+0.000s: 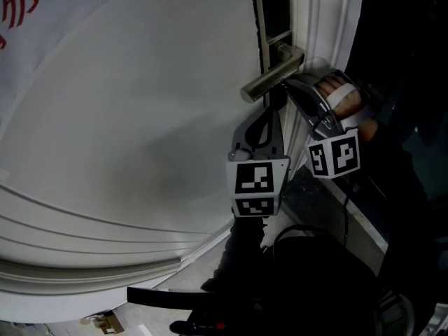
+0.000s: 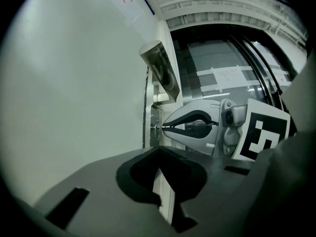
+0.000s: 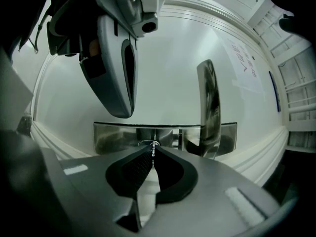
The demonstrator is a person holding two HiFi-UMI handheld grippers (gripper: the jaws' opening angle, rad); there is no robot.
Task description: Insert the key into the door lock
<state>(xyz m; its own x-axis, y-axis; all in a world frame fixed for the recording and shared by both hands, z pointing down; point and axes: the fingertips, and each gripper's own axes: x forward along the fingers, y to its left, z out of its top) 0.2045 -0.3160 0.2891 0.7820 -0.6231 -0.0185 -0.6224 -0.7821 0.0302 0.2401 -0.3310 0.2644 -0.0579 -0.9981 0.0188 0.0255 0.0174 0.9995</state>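
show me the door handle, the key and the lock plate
door handle (image 1: 271,77), head view, middle of the lever
key (image 3: 153,151), right gripper view, its thin toothed edge
lock plate (image 3: 116,136), right gripper view, bare left part of the plate

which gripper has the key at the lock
The right gripper: its jaws are shut on the key, whose tip is at the lock cylinder. The left gripper is shut on nothing.

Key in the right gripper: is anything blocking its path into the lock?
Nothing visible does. The right gripper pinches the key, whose tip is at the lock cylinder. The door handle stands to one side, and the left gripper is clear of the path.
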